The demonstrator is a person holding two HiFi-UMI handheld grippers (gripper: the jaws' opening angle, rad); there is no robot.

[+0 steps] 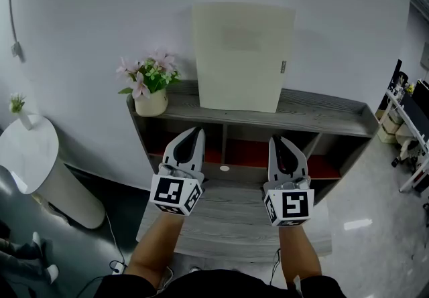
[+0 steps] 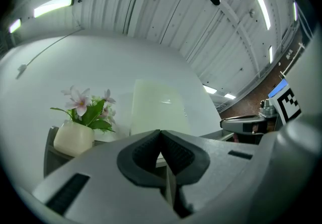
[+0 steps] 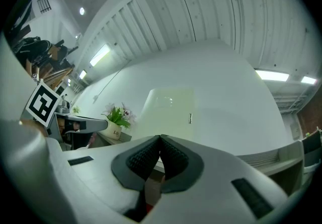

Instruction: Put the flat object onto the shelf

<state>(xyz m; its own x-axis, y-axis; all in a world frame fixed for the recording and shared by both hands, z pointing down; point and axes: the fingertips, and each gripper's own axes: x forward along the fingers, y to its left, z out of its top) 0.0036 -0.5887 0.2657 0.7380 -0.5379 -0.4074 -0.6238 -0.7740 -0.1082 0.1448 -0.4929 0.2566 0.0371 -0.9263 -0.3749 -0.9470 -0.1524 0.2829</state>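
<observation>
A flat cream panel (image 1: 242,57) stands upright on the grey shelf's top board (image 1: 322,116), leaning against the white wall. It also shows in the left gripper view (image 2: 158,108) and the right gripper view (image 3: 168,109). My left gripper (image 1: 194,132) and right gripper (image 1: 276,139) hover side by side in front of the shelf, a little below its top. Both are shut with nothing between the pads. Neither touches the panel.
A cream pot of pink flowers (image 1: 151,86) sits at the shelf's left end. Open compartments with red backs (image 1: 244,153) lie below the top board. A grey wooden table (image 1: 231,219) is under my arms. A white round stand (image 1: 33,156) is at the left.
</observation>
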